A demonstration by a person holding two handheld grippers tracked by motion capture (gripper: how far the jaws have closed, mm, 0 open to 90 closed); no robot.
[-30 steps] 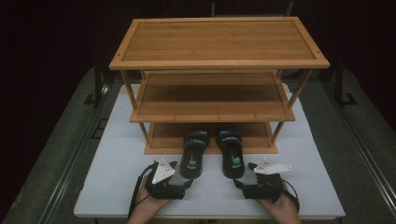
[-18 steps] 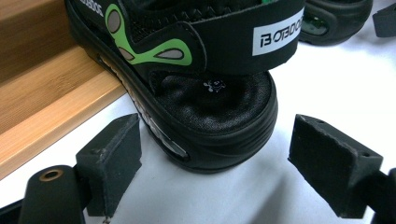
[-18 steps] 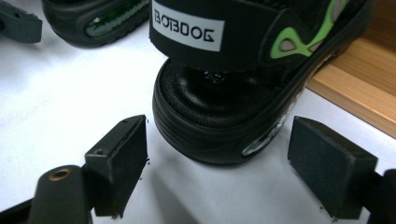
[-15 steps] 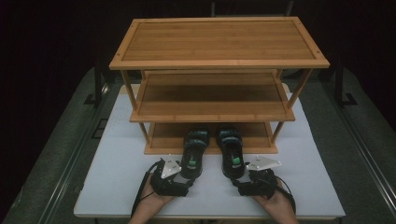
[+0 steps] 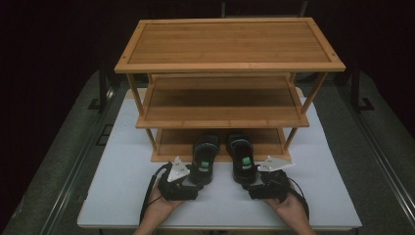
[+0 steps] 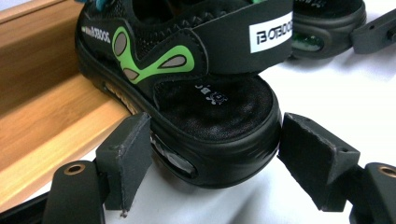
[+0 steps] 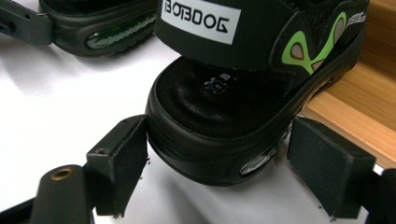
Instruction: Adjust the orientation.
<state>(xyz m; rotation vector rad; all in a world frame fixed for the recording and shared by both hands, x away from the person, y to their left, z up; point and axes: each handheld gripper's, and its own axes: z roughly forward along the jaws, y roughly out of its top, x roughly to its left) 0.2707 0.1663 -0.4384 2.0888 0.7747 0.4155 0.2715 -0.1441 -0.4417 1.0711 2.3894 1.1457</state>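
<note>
White table [image 5: 122, 191] under dark surroundings carries a three-tier wooden rack [image 5: 230, 44]. Two black sandals with green markings lie side by side with toes up on the rack's lowest shelf and heels out over the table.

Left sandal [image 5: 203, 164]: its heel sits between the jaws of the left gripper [image 5: 188, 182]. In the left gripper view the heel [image 6: 215, 140] fills the gap; the left-hand pad [image 6: 126, 156] touches the sole's side and the right-hand pad [image 6: 313, 156] meets the heel rim. The jaws have just been closing, with the heel between them, and stand fairly wide on it.

Right sandal [image 5: 241, 161]: its heel lies between the jaws of the right gripper [image 5: 254, 183]. In the right gripper view the near pad [image 7: 122, 161] touches the heel [image 7: 219, 130], while the far pad [image 7: 329, 163] stands just clear of the sole. Jaws open, no grip made.

Each gripper is held by a hand [image 5: 161, 210] at the table's near edge, cables trailing.
</note>
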